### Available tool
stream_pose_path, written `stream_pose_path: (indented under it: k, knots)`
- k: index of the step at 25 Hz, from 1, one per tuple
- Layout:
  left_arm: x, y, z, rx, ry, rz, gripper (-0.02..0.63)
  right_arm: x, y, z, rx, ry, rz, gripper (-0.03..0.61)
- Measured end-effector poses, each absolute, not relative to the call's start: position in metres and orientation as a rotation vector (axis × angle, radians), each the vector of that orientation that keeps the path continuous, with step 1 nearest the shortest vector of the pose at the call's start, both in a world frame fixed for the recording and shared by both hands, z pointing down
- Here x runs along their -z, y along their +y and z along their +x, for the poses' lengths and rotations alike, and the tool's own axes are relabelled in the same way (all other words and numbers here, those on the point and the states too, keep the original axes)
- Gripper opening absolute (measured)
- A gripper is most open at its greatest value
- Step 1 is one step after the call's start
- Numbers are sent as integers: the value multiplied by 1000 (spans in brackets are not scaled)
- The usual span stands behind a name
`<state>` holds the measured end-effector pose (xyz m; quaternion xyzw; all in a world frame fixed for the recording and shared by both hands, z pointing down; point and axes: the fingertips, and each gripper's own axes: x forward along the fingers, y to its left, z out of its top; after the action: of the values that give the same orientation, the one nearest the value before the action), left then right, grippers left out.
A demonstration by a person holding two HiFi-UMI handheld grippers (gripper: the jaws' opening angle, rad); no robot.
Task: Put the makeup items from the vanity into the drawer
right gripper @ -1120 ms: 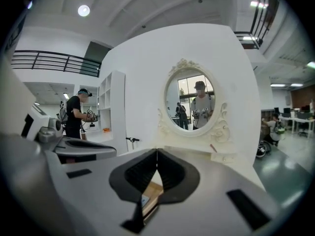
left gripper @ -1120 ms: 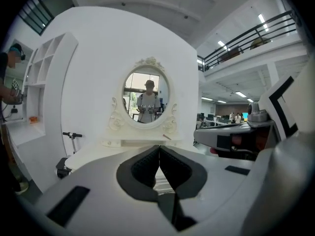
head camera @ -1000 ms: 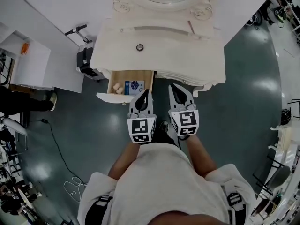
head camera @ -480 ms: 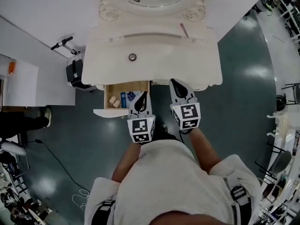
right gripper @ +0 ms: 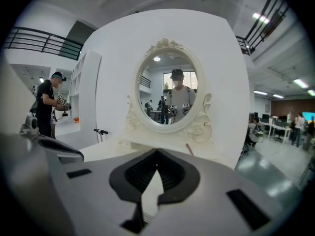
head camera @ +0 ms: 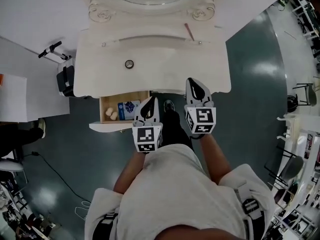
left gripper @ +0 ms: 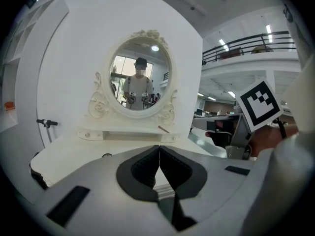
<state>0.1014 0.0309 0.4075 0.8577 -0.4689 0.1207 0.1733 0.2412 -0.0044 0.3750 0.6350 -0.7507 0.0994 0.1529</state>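
The left gripper (head camera: 151,106) and the right gripper (head camera: 196,87) were both closed, tips together, holding nothing. Just left of the left one lay the open drawer (head camera: 102,107). Beyond, on the vanity (head camera: 165,64), sat a small round jar (head camera: 129,63) and, farther back, a reddish pencil (head camera: 189,32).

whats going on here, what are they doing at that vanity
A person stands at a white vanity with tongs in each hand. The left tongs and right tongs are both shut and empty, near its front edge. The drawer is open, with a blue box and cream pieces inside. A small round item and a thin reddish stick lie on top, not yet picked up.
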Motion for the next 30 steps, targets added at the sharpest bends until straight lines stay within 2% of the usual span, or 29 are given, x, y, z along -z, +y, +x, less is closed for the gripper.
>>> stream_pose_path:
  k: [15,30]
  knots:
    - [-459,-20,203,-616,-1221,2426,6,-431,-90,325,-412,-2197,1822,15]
    - [-491,-51,224,-710,-1310,2294,6,-477,-159,364,-385,-2130,1813,15]
